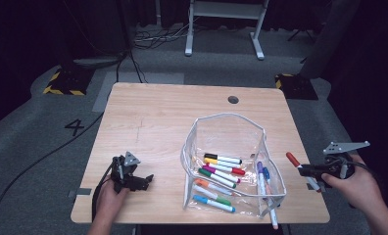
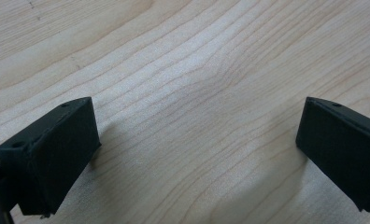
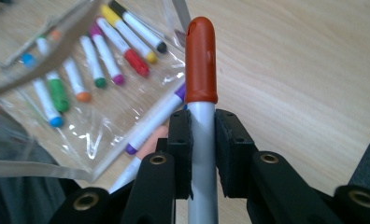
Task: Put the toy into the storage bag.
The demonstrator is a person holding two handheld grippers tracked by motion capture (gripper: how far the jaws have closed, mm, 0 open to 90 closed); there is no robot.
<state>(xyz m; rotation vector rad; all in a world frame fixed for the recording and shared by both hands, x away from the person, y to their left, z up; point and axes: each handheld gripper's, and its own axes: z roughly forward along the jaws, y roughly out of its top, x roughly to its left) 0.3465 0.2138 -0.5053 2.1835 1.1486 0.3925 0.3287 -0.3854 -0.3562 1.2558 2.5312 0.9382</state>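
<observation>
Right gripper pinches red marker right of pouch, barrel's lower end cut off. Left gripper spread over bare table. Pink marker probably pokes out of the pouch.

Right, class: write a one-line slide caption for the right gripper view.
Right gripper clamps a red-capped white marker beside a clear plastic pouch of coloured markers.
</observation>
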